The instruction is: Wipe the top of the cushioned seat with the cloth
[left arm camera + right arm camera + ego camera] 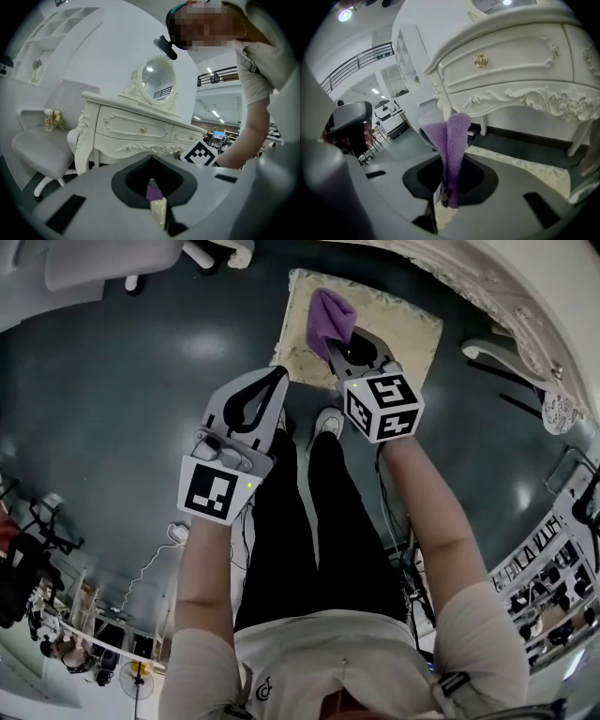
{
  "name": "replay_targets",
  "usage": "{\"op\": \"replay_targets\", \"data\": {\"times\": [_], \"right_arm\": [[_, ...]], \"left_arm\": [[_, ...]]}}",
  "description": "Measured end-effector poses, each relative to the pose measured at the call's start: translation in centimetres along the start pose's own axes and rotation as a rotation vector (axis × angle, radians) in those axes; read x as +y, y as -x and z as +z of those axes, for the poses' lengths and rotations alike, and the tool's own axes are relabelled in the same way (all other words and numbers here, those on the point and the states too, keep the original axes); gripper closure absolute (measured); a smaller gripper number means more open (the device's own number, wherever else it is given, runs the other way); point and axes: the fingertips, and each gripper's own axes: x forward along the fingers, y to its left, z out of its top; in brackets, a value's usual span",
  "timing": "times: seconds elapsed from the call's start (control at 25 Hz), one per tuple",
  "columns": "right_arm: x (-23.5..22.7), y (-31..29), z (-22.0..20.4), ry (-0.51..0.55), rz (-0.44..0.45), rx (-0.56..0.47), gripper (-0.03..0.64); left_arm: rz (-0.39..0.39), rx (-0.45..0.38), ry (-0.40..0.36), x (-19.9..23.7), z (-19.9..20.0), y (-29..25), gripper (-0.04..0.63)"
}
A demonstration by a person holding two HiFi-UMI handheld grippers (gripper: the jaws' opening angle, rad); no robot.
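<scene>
The cloth (328,317) is held by the right gripper (349,345), whose jaws are clamped on its lower fold; in the right gripper view the purple cloth (454,150) is seen standing up out of the right gripper (447,199). The cloth is positioned above the left part of the cushioned seat (403,329), which stands in front of the dressing table (511,61). Contact between cloth and cushion cannot be confirmed.

The left gripper (274,381) is carried just beside the seat's near left corner, jaws pressed together with nothing between them. In its own view only distant cloth and cushion are glimpsed through the left gripper (152,159).

Recommended procedure – a judgement, not an observation:
- The loose end of the cloth should be laid flat on the cushion so that fabric, not the jaw tips, bears on the surface.
- Overlapping strokes should be drawn edge to edge, with light and even pressure.
- The left gripper should be kept off the seat.

Inventory – one cloth, one cushioned seat, two grippers, one dressing table, one mirror (157,84), one grey chair (42,145)
</scene>
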Motion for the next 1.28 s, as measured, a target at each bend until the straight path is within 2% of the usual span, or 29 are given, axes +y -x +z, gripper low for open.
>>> {"op": "replay_targets", "data": {"times": [0.28, 0.48, 0.72, 0.84, 0.96, 1.28], "right_arm": [[-1.7, -6.2, -1.6, -0.038, -0.008, 0.043, 0.541], [-3.5, -8.8, -2.5, 0.038, -0.083, 0.147, 0.543], [-4.2, -9.7, -2.4, 0.041, -0.095, 0.156, 0.541], [-4.6, -9.8, -2.5, 0.006, -0.096, 0.173, 0.541], [-5.2, -9.3, -2.9, -0.024, -0.090, 0.180, 0.540], [-7.6, -6.8, -3.1, -0.017, -0.077, 0.209, 0.540]], "left_arm": [[0.005, 0.009, 0.032, 2.1, -3.4, -1.2, 0.583], [0.033, 0.027, 0.061, 3.8, -5.1, -0.7, 0.583], [0.008, 0.040, 0.049, 4.9, -5.2, -1.4, 0.583], [-0.014, 0.041, 0.041, 4.8, -5.4, -2.1, 0.583], [-0.033, 0.047, 0.052, 4.0, -5.3, -3.2, 0.583], [-0.105, 0.063, 0.037, 0.8, -5.2, -5.5, 0.583]]}}
